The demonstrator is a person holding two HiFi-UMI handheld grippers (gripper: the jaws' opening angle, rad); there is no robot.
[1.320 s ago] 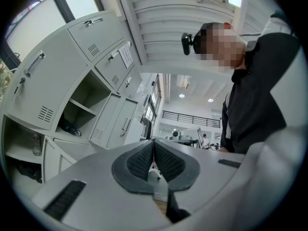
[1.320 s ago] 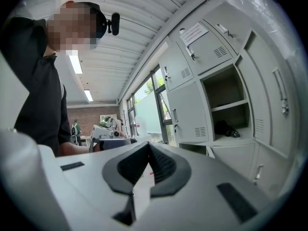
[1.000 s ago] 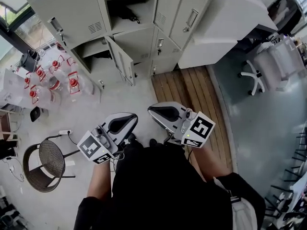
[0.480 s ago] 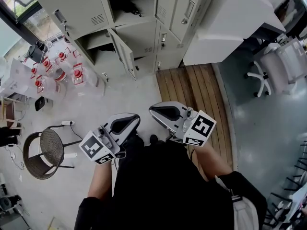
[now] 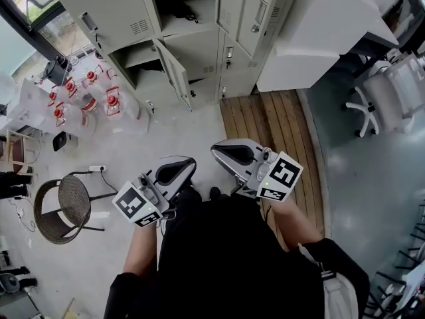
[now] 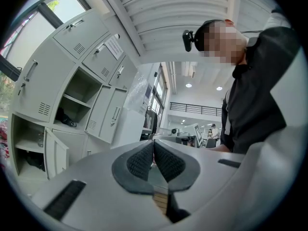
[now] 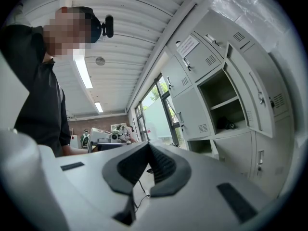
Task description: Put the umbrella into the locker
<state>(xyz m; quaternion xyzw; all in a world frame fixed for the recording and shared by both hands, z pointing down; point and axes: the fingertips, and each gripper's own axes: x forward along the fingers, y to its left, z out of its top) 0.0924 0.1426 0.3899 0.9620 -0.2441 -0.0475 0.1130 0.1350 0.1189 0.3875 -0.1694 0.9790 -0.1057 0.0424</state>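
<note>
Holding: nothing. The left gripper [image 6: 153, 146] has its pads pressed together on air, and the right gripper [image 7: 148, 148] is closed the same way. Both are level and close to the person's body.
Floor nearby: a wicker chair [image 5: 66, 211] stands at near left and wooden decking [image 5: 265, 125] lies at right.
Middle ground: a lower door [image 5: 174, 72] of the locker [image 5: 119, 12] hangs open into the floor space between person and shelves.
Far compartment: the umbrella [image 5: 178, 10] appears to be the dark bundle lying on a shelf in the open upper compartment, with a thin loop trailing toward the shelf's front. It is too small to be sure.
Progress: the task looks done, apart from closing any doors.
Risk: stepping closer could knock the open lower door. A reach with closed jaws would only shove the bundle, perhaps off the shelf. The trailing loop could get pinched if a door is swung to.
</note>
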